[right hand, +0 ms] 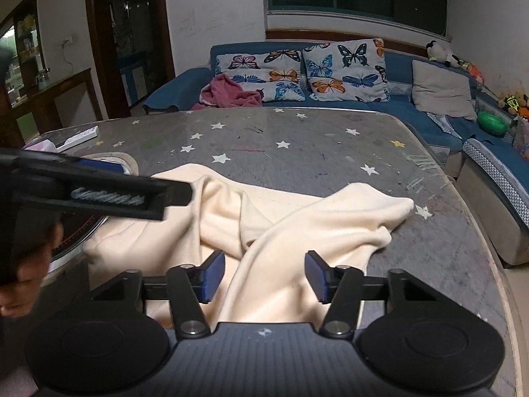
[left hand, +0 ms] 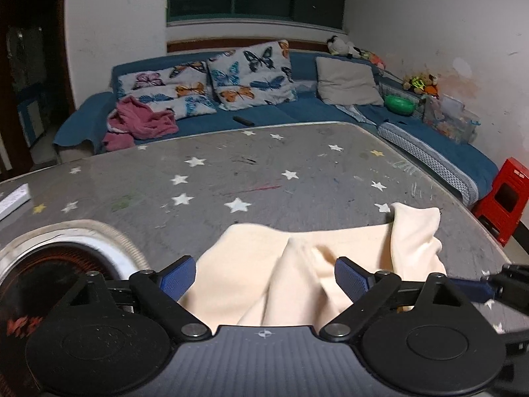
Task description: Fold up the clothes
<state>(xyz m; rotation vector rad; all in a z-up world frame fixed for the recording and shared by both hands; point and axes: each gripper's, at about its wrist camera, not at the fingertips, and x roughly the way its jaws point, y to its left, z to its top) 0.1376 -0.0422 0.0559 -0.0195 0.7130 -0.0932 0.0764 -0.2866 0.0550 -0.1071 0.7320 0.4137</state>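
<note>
Each claw, left claw [left hand: 264, 279] and right claw [right hand: 264, 276], has black arms, blue ridged pads, silver screws and a small round cross mark.

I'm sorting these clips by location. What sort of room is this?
Most likely a home living room: a blue corner sofa with butterfly cushions, stuffed toys along its back, and a star-patterned table where a cream garment lies.

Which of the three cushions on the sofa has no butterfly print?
The plain beige cushion, rightmost of the three on the blue sofa. The other two cushions carry colourful butterflies.
</note>
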